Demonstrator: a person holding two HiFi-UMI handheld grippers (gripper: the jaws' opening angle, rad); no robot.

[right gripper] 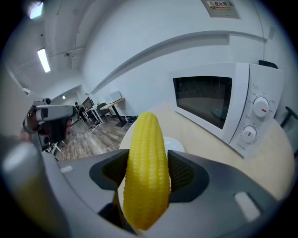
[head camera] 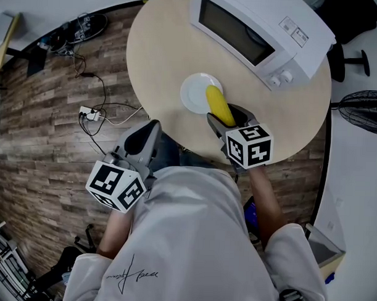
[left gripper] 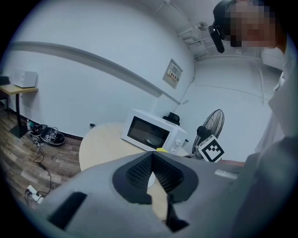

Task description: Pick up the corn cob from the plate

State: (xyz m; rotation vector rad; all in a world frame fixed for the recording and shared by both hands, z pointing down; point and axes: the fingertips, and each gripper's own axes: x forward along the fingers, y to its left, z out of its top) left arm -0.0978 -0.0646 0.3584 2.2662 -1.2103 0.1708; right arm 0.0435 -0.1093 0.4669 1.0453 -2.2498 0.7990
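Yellow kernels are filling the middle of the right gripper view, where we are pinching the corn cob [right gripper: 145,176] in the right tool [right gripper: 146,173]. Its two dark ribbed jaws are pressing on the cob's sides, and the tapered end is pointing ahead, past the jaw tips. From the head view, we are holding the right tool [head camera: 225,121] over the near edge of the round tabletop [head camera: 158,59], and the corn cob [head camera: 218,104] is reaching forward from it across the right rim of the white plate [head camera: 192,93]. We cannot tell whether the cob is touching the plate [right gripper: 177,145], which is lying just ahead of the jaws and slightly to their right. Farther ahead and to the right, the white microwave [right gripper: 219,100] is standing with its door shut.

We are keeping the left tool [head camera: 147,133] at the tabletop's near edge, well apart from the plate. Its jaws are pressing together at the tips, and nothing is sitting between them in the left tool [left gripper: 152,160]. Beyond its jaws, the microwave [left gripper: 150,132] is facing us, with a fan [left gripper: 210,124] standing to the right of it.
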